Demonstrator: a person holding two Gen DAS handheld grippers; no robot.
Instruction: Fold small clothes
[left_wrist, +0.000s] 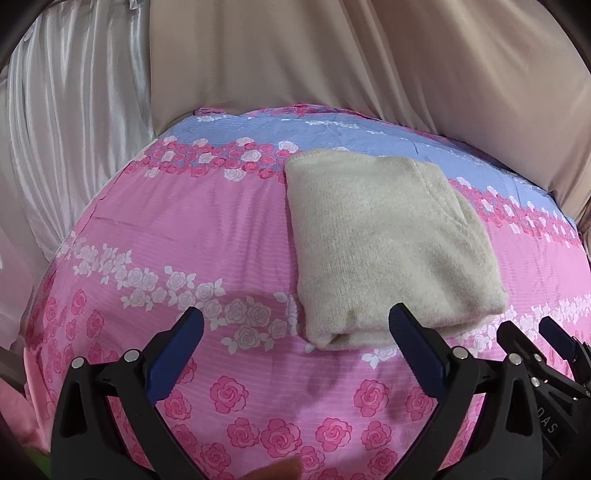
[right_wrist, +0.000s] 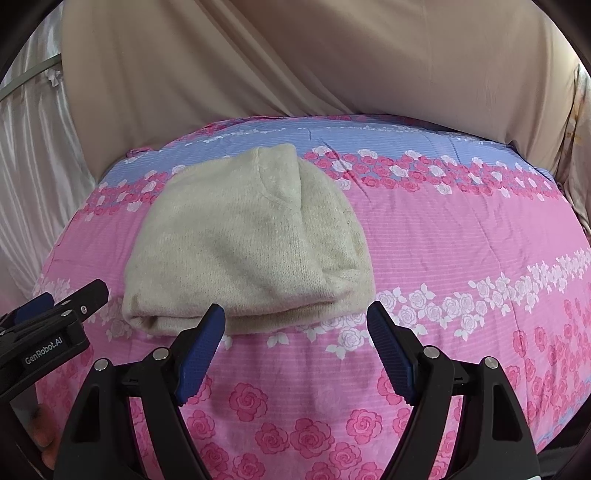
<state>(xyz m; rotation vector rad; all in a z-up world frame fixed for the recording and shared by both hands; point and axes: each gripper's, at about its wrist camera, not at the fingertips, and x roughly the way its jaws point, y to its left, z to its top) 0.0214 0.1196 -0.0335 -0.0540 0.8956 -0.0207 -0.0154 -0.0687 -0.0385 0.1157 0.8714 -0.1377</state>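
Note:
A cream knitted garment (left_wrist: 388, 243) lies folded into a thick rectangle on the pink rose-print bedspread (left_wrist: 207, 229). It also shows in the right wrist view (right_wrist: 243, 243), left of centre. My left gripper (left_wrist: 295, 325) is open and empty, just in front of the garment's near edge and partly to its left. My right gripper (right_wrist: 295, 321) is open and empty, just in front of the garment's near right corner. Each gripper shows at the edge of the other's view: the right one (left_wrist: 532, 332) and the left one (right_wrist: 70, 295).
The bedspread (right_wrist: 461, 236) has a blue band at the far side. Beige draped cloth (left_wrist: 332, 55) hangs behind the bed and white satin curtains (left_wrist: 74, 129) hang at the left. Bare bedspread lies left of the garment and to its right.

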